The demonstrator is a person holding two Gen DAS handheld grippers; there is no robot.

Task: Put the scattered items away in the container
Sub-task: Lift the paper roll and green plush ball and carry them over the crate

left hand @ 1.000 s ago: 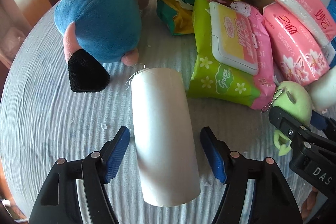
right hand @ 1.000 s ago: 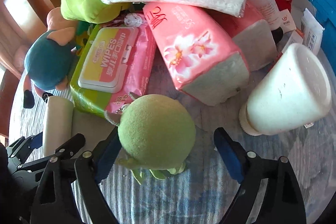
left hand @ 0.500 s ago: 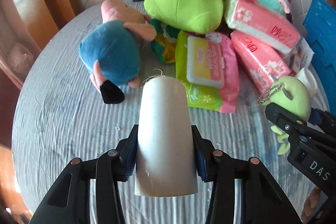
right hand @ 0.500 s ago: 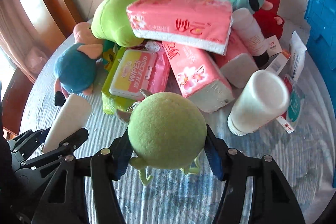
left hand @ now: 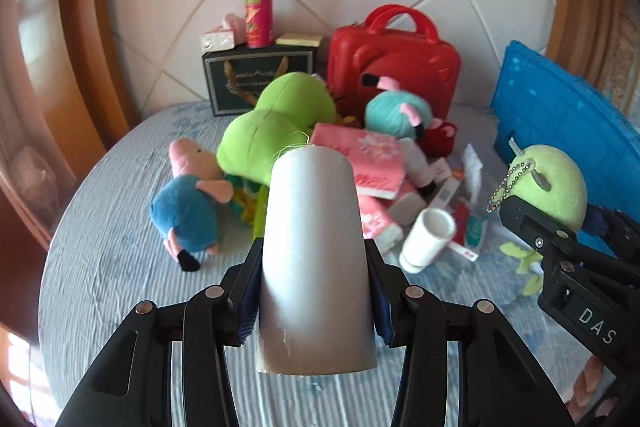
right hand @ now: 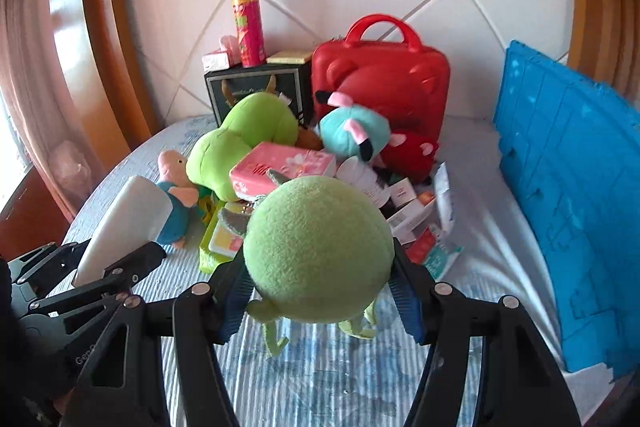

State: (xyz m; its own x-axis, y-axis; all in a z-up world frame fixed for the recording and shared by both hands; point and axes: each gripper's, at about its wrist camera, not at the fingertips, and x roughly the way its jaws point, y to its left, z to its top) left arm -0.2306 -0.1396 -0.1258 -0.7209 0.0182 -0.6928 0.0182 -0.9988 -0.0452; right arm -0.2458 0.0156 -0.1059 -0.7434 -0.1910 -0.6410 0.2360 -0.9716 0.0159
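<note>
Both of my tools have come up off the tabletop (left hand: 104, 267) since a second ago, each carrying what it then only straddled. At that time the white roll lay flat on the blue striped cloth between my left tool's parted pads; now my left tool (left hand: 314, 301) is clamped tight on the white roll (left hand: 314, 255), its blue pads pressed against both sides, and the roll is held clear above the cloth. My right tool (right hand: 318, 285) has just been closing too, and it now grips the round green plush ball (right hand: 318, 251) between its pads, the ball's little legs dangling below and its bead chain hanging from the top.

Beneath and beyond them the heap has dropped away into the middle of the tabletop: the blue and pink plush pig (left hand: 186, 207) at the left, the big lime green plush (left hand: 272, 131) behind it, pink tissue packs (left hand: 360, 159) in the centre, a teal plush (left hand: 396, 113) farther back, and a white bottle (left hand: 426, 239) lying on its side at the right near edge of the heap. The blue crate (right hand: 568, 195) stands at the right edge of the tabletop. A red case (left hand: 394, 67), a dark box (left hand: 256, 79) and a snack tube (left hand: 258, 11) stand at the far side against the tiled wall.
</note>
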